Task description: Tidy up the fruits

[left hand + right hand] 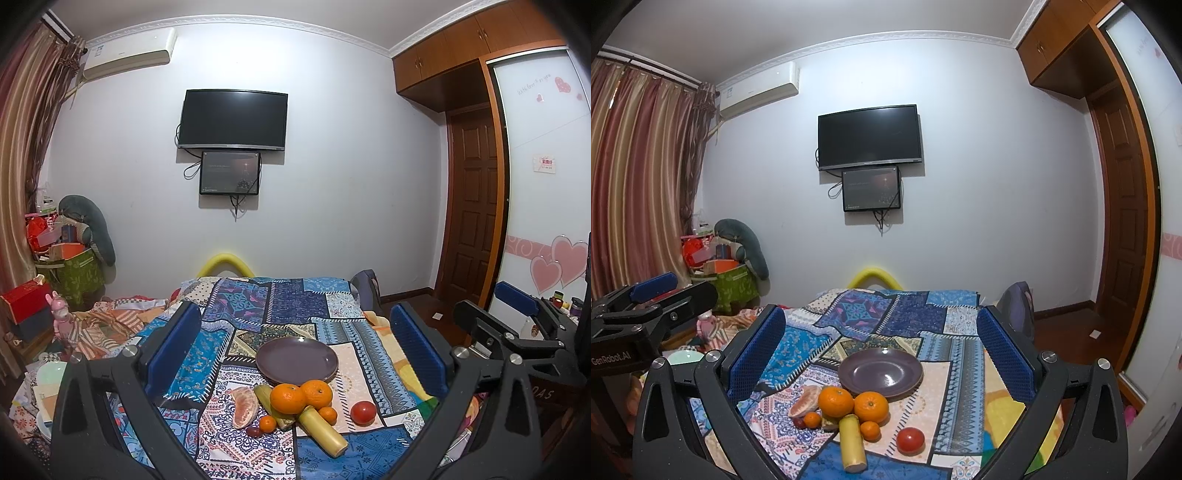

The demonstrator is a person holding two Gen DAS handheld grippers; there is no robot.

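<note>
A dark purple plate [295, 356] [881, 371] lies on the patchwork cloth. In front of it sits a pile of fruit: two large oranges [288, 398] [835, 400], small mandarins [328, 414] [870, 430], a red tomato [363, 411] [910, 439], a peeled pomelo segment [244, 406] [805, 404] and yellow-green cane pieces [323, 430] [851, 443]. My left gripper [295, 354] is open and empty, above and short of the fruit. My right gripper [881, 354] is open and empty likewise. The right gripper shows at the right of the left wrist view [513, 314].
The patchwork cloth [295, 306] covers a bed or table that ends near the far wall. Clutter, boxes and a pink toy [61, 317] lie at the left. A wooden door [472, 206] and wardrobe stand at the right. A TV [232, 120] hangs on the wall.
</note>
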